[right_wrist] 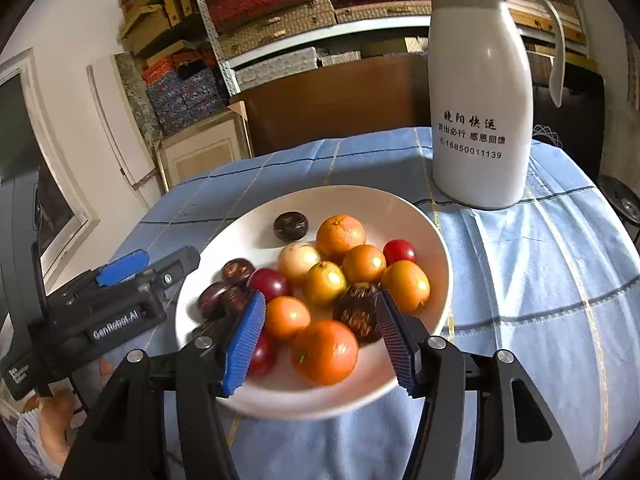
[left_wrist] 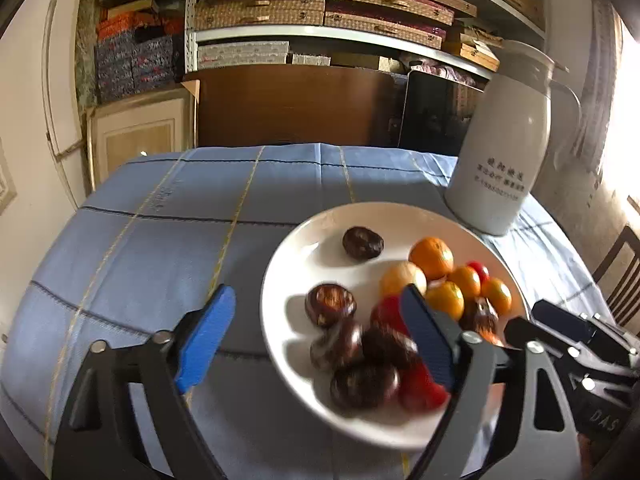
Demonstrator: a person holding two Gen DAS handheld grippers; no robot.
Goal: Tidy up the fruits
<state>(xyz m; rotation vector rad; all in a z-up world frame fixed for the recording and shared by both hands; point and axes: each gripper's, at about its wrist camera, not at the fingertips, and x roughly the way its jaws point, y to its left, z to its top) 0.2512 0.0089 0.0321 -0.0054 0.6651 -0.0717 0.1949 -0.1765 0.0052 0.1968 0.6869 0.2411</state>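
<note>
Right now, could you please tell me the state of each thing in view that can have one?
Left tongs: open, holding nothing, at the plate's left rim.
Right tongs: open, holding nothing, over the big orange.
Plate: upright on the tablecloth, loaded with fruit.
Thermos jug: upright, lid on.

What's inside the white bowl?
The shallow white ceramic bowl holds several round orange citrus fruits, red plums, dark brown wrinkled fruits and one pale yellow fruit. Anything beneath the pile or behind the right claw is hidden.
</note>
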